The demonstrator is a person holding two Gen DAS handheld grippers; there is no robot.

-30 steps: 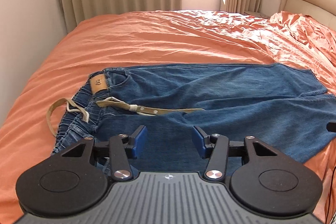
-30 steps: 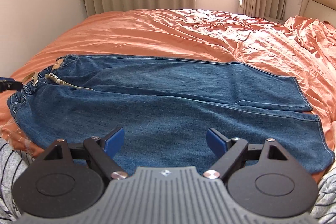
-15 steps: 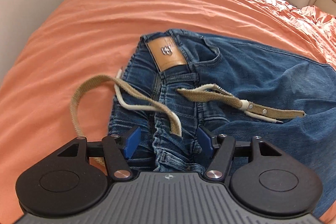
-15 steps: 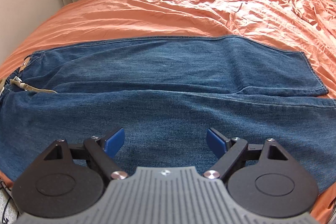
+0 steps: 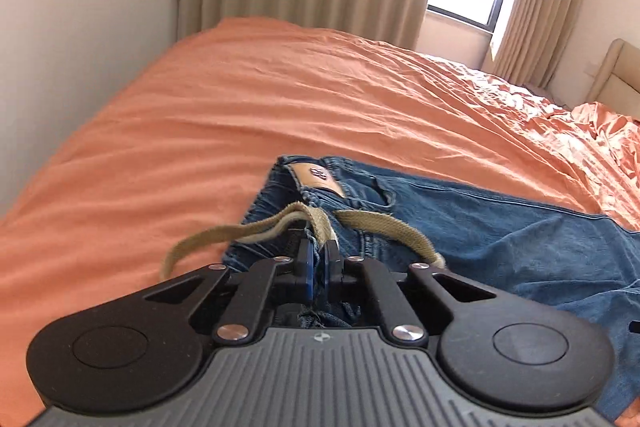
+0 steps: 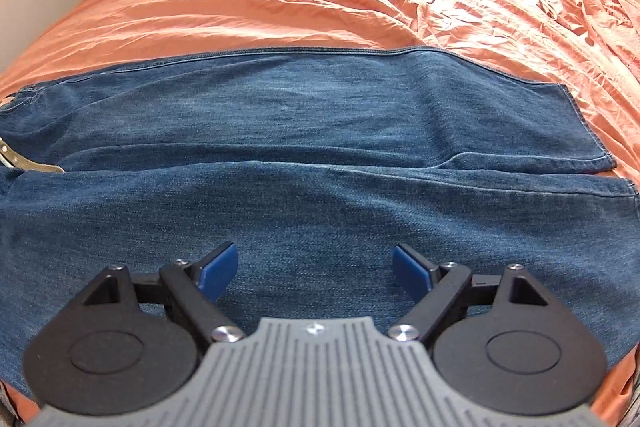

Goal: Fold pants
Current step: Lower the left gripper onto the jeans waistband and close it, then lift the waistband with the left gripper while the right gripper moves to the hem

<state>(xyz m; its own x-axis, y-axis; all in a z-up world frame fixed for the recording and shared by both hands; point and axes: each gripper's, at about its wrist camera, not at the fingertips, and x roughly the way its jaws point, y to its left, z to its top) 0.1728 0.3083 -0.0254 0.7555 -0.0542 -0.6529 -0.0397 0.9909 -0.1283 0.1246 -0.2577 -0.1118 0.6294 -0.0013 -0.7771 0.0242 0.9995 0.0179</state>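
Denim pants (image 6: 320, 147) lie flat across the orange bed (image 6: 280, 7); the left gripper (image 5: 318, 261) pinches their waistband, the right gripper (image 6: 312, 267) gapes over the near leg; grab the hem, lift evenly

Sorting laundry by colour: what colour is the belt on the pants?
Tan belt, clearest in the left wrist view.
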